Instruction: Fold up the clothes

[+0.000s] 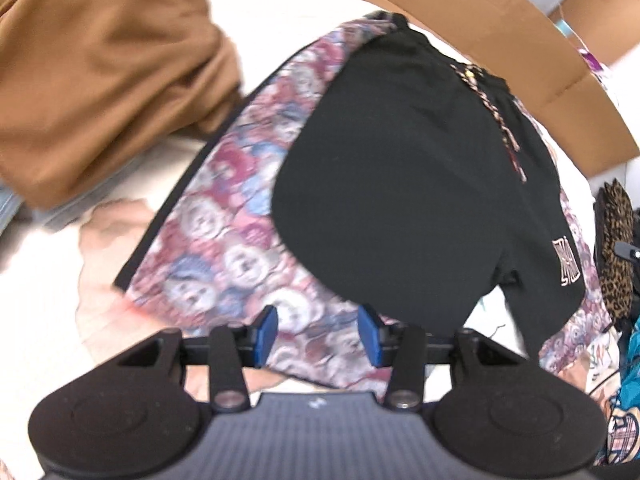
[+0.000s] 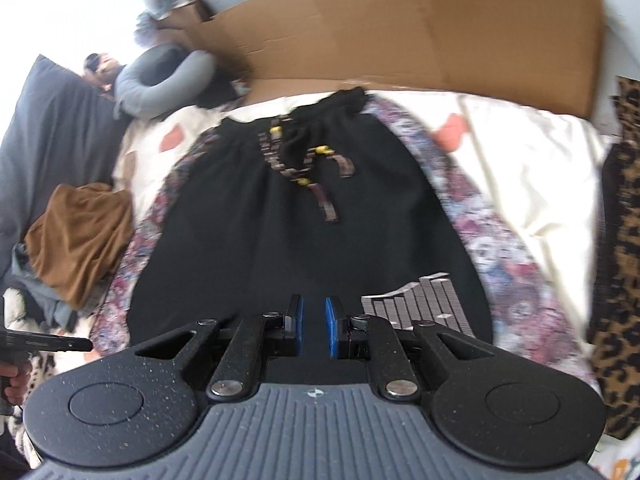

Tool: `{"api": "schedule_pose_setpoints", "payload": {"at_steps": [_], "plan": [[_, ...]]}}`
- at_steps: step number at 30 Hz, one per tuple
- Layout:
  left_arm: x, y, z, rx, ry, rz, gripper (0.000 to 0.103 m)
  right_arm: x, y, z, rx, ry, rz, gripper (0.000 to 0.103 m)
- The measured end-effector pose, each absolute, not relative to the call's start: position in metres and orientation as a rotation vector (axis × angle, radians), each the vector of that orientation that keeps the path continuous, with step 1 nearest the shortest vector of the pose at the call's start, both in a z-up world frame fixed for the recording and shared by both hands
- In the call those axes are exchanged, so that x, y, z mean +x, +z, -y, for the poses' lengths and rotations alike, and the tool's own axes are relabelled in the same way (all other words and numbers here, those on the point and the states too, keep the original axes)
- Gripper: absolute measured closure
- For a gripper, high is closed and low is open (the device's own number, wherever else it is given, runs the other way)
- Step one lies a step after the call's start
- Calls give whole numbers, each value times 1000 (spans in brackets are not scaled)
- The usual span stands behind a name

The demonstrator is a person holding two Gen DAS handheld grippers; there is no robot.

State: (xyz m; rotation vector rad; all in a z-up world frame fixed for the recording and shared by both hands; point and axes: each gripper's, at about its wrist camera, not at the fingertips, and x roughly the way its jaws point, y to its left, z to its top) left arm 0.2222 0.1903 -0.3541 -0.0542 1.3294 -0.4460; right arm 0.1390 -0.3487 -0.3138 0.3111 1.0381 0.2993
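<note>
The left claw (image 1: pixel 318 334) is seen spread wide, its blue pads (image 1: pixel 267 330) set at either side of the patterned hem of a pair of shorts (image 1: pixel 400 184); whether the pads touch the cloth cannot be told from the blurred view. The right claw (image 2: pixel 314 330) is held narrow, only a slim gap being left between its blue pads (image 2: pixel 332 330), and it sits low over the black middle of the shorts, near a pale striped print (image 2: pixel 420 300); nothing is seen gripped between them.

The shorts are laid flat on a white bedsheet (image 2: pixel 520 160) marked with pinkish patches. Their centre is black, and both outer sides are made of a purple, blue and white printed fabric (image 1: pixel 224 216). At the far end of the shorts the gathered waistband (image 2: pixel 340 100) is found, with a braided drawstring (image 2: pixel 304 168) carrying yellow beads lying over the black cloth below it.

To the left of the shorts a crumpled brown garment (image 1: pixel 92 76) is heaped on the sheet. To their right a leopard-print cloth (image 2: pixel 624 240) is seen. Beyond the waistband a flattened cardboard sheet (image 2: pixel 420 28) is propped, and to the far left of the shorts a grey neck pillow (image 2: pixel 160 84) is rested.
</note>
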Motion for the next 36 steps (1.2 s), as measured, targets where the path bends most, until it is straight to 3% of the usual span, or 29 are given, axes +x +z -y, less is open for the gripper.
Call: {"api": "schedule_pose_setpoints", "payload": {"at_steps": [12,17,24,28,30,31,32,36], "plan": [[176,-372,-199,-116,-505,-1329,50,144,-317,276,236,446,-1071,92],[161,-389,-178,-173,-595,-1340,39,135,-330,258,239,474,-1106,92],[151,-417,-151,-205,-707,-1369,40,130,-347,243,242,481,-1147,92],[151,-425,-144,-270,-729,-1354,48,131,-350,237,240,495,-1153,91],[151,-429,-141,-288,-732,-1334,67,131,-351,235,239,498,-1157,91],[152,-429,-140,-280,-726,-1325,88,131,-352,234,238,501,-1160,92],[153,-427,-139,-268,-722,-1317,96,131,-353,232,237,504,-1163,91],[167,-405,-142,-280,-749,-1212,101,130,-353,228,231,520,-1167,91]]}}
